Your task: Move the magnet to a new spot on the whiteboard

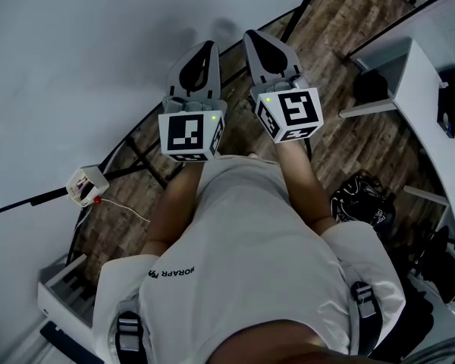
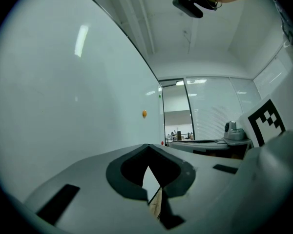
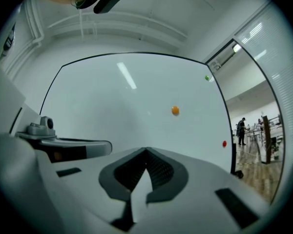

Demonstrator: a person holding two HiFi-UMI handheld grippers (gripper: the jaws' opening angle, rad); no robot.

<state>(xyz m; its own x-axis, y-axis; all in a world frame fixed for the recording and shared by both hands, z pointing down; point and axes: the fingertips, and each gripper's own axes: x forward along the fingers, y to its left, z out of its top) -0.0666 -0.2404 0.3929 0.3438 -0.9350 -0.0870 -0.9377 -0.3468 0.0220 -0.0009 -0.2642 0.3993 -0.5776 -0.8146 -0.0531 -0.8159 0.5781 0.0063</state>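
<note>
**Both tongs shut and empty; the magnets sit on the whiteboard**

Your left tongs (image 2: 147, 146) and right tongs (image 3: 146, 150) both point level toward the whiteboard (image 3: 112, 121). Each pair of jaws is closed tip to tip with nothing between them, and neither pair touches the board.

Three small round magnets cling to it:
- an orange magnet (image 3: 175, 110) in the open field right of centre
- a green magnet (image 3: 207, 77) near the upper right edge
- a red magnet (image 3: 224, 144) low by the right edge

The task does not say which one it means. The orange one lies nearest the line of your right tongs.

Empty tongs and a magnet on the board fit two stages equally: a magnet waiting to be lifted, or one already set at its new spot.

Judge any of these magnets as light, hard and smooth, a little button that the board's pull holds in place. It should slip easily between flat pads. The place to grip it is across its rim, close to the board, with the pads square on opposite sides. Tilting or sliding it should break the pull more gently than a straight tug.
</note>
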